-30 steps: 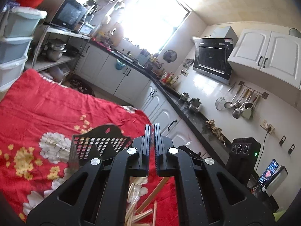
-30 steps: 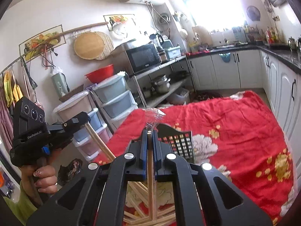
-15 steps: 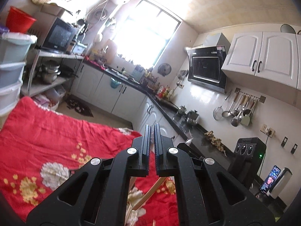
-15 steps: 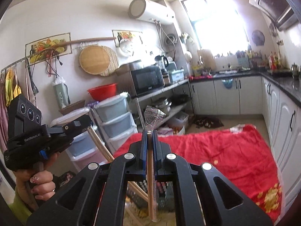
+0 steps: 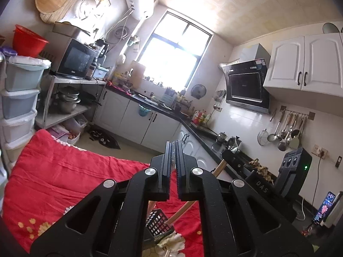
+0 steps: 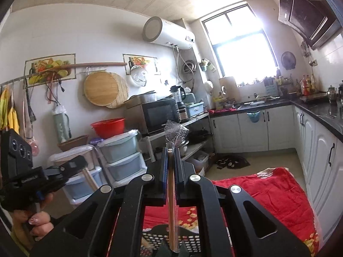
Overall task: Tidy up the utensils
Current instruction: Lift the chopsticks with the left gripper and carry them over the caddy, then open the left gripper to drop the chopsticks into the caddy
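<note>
Both grippers point roughly level above the red floral cloth [image 5: 64,171]. Right gripper [image 6: 170,150] is clamped on wooden chopsticks [image 6: 171,203] in a clear wrapper, hanging over the black mesh basket [image 6: 193,243]. Left gripper [image 5: 173,144], gripped by a hand [image 6: 39,224], is clenched on another wooden stick [image 6: 90,178].

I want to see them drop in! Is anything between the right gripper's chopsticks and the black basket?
Nothing visible does. The chopsticks, clamped in the right gripper, hang with their lower ends over the black basket.
</note>
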A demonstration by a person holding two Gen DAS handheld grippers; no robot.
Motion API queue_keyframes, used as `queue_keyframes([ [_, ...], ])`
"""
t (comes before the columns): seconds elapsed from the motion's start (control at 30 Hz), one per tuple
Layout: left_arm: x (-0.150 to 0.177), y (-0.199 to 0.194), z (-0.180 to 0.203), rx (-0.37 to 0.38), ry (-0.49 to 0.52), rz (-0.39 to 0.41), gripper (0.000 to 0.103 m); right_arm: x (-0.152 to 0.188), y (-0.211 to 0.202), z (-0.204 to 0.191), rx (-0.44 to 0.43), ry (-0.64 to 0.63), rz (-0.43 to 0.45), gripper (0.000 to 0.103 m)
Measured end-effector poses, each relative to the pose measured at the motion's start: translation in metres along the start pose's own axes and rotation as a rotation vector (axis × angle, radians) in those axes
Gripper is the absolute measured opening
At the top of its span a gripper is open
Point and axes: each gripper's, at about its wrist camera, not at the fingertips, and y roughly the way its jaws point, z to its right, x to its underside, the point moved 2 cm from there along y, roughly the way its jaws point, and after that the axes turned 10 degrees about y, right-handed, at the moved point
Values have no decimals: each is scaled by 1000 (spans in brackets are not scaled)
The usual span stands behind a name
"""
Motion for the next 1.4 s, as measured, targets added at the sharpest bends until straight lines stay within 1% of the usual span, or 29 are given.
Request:
queue_keyframes([
  [0.23,7,7,-5,7,-12,3,2,25,14,15,59,-52,16,5],
  [0.47,21,23,-3,12,-32,-7,2,47,28,28,82,-32,-21,5],
  [0.77,42,38,-13,-4,-67,-29,2,67,33,37,102,11,-69,6],
  [0.8,44,39,-15,-8,-71,-33,2,69,33,38,104,16,-75,8],
  [0.83,47,40,-16,-9,-74,-39,2,71,33,40,108,22,-80,14],
  [0.87,50,41,-18,-14,-77,-44,2,70,33,40,112,27,-84,23],
  [0.9,52,40,-19,-20,-76,-48,4,71,32,41,115,35,-89,26],
  [0.93,54,40,-20,-28,-73,-53,11,71,31,42,115,41,-91,29],
  [1.0,58,38,-23,-44,-71,-62,19,74,29,44,123,44,-95,29],
  [1.07,62,34,-24,-56,-67,-67,20,76,27,45,132,41,-101,31],
  [1.1,63,32,-25,-69,-63,-70,24,77,25,45,137,41,-103,33],
  [1.13,65,29,-25,-80,-60,-73,31,79,23,45,141,40,-105,35],
  [1.2,68,24,-26,-96,-54,-77,36,81,20,46,147,39,-113,37],
  [1.27,71,20,-26,-123,-44,-86,38,83,19,48,158,36,-127,37],
  [1.33,73,17,-27,-141,-41,-97,43,87,17,49,169,34,-141,37],
  [1.4,77,13,-27,-153,-40,-109,46,90,16,52,178,43,-161,38],
])
